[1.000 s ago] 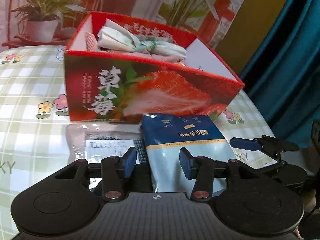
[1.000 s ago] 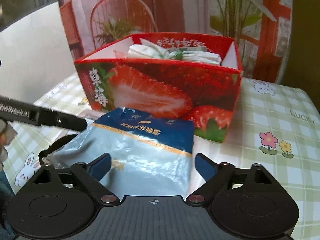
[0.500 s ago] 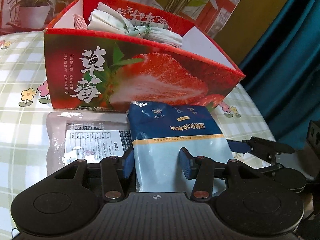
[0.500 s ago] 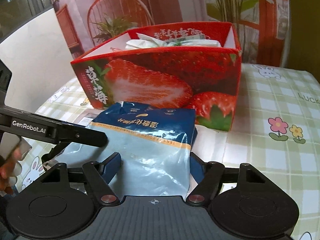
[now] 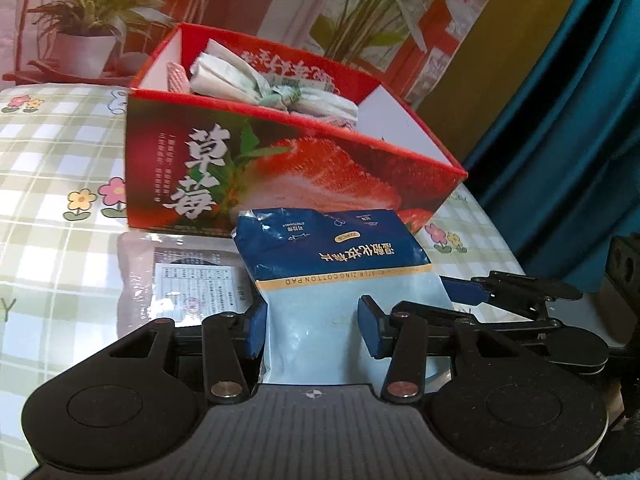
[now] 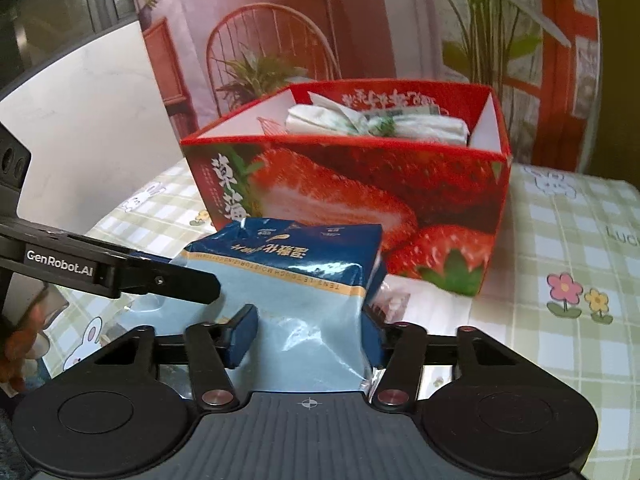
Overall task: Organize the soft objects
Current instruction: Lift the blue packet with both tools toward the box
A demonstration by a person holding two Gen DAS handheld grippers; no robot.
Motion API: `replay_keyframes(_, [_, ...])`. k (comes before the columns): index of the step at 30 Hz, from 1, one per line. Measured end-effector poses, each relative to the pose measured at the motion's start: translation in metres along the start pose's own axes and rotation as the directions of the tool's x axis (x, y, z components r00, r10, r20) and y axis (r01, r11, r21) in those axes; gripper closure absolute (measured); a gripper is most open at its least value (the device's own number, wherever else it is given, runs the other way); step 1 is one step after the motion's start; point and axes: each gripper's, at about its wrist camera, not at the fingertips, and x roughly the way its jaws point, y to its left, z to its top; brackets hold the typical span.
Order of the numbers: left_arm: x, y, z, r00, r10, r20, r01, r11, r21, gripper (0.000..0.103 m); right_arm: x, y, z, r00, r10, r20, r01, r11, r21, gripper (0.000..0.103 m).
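Note:
A blue and pale cotton-pad packet (image 5: 328, 276) lies between both grippers, in front of the red strawberry box (image 5: 280, 176). My left gripper (image 5: 312, 330) has its fingers pressed against the packet's near end. My right gripper (image 6: 308, 336) is shut on the same packet (image 6: 296, 292) from the other side, and the packet looks raised off the table there. The box (image 6: 360, 196) holds folded white and green soft packs (image 5: 272, 88), which also show in the right wrist view (image 6: 376, 124). A pink clear pouch (image 5: 176, 280) lies flat under the packet.
The table has a green checked cloth with flowers (image 5: 48, 168). A potted plant (image 5: 84, 36) stands at the back left. A teal curtain (image 5: 580, 128) hangs on the right. A white board (image 6: 80, 136) stands left of the box in the right wrist view.
My right gripper's fingers have closed in on the packet. The packet's front has lifted and both grippers have pulled back from the box a little.

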Motion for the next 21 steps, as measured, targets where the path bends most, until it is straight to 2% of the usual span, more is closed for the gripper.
replay_keyframes(3, [-0.008, 0.001, 0.002, 1.000, -0.005, 0.024, 0.005, 1.000, -0.001, 0.054, -0.004, 0.002, 0.004, 1.000, 0.006, 0.015, -0.006, 1.000, -0.009, 0.064])
replay_keyframes(8, [-0.026, 0.000, 0.018, 0.996, -0.037, 0.083, 0.034, 0.999, 0.040, 0.054, -0.017, 0.005, 0.016, 0.998, 0.014, 0.065, -0.012, 0.999, -0.034, 0.064])
replay_keyframes(13, [-0.038, -0.010, 0.041, 0.990, -0.045, 0.137, 0.032, 0.995, 0.097, 0.054, -0.029, 0.006, 0.039, 0.993, 0.027, 0.116, -0.020, 0.998, -0.063, 0.065])
replay_keyframes(21, [-0.055, -0.016, 0.064, 0.979, -0.075, 0.188, 0.060, 0.994, 0.088, 0.054, -0.040, 0.010, 0.069, 0.985, 0.046, 0.167, -0.032, 0.996, -0.083, 0.065])
